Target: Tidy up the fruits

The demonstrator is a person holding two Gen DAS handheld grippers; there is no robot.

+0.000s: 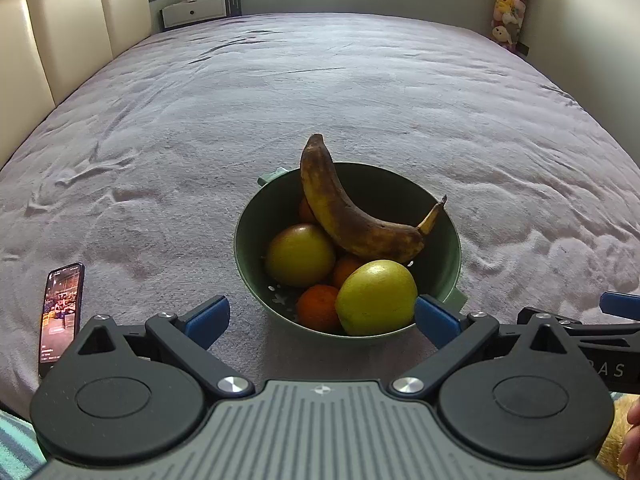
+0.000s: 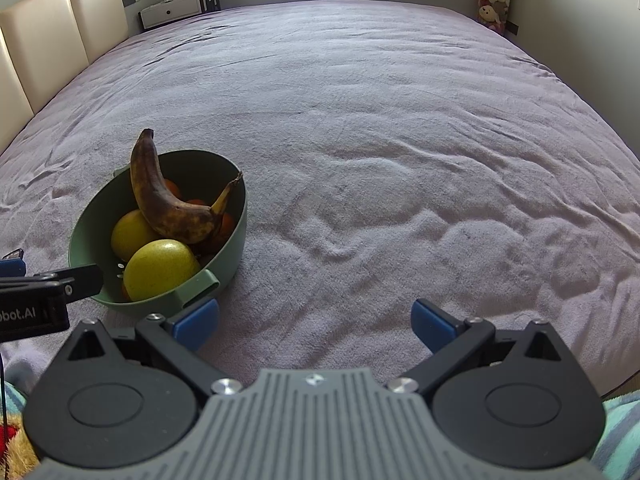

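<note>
A green bowl (image 1: 440,208) stands on the bed and holds a brown overripe banana (image 1: 340,208), two yellow-green apples (image 1: 376,296) and several oranges (image 1: 318,306). My left gripper (image 1: 322,318) is open and empty, just in front of the bowl's near rim. In the right wrist view the bowl (image 2: 228,240) with the banana (image 2: 168,204) and an apple (image 2: 160,268) sits at the left. My right gripper (image 2: 314,322) is open and empty over bare blanket, to the right of the bowl.
A lit phone (image 1: 62,312) lies on the grey blanket (image 1: 320,100) left of the bowl. A cream headboard (image 1: 60,40) runs along the left. A white nightstand (image 1: 196,10) and hanging plush toys (image 1: 510,4) stand at the far wall.
</note>
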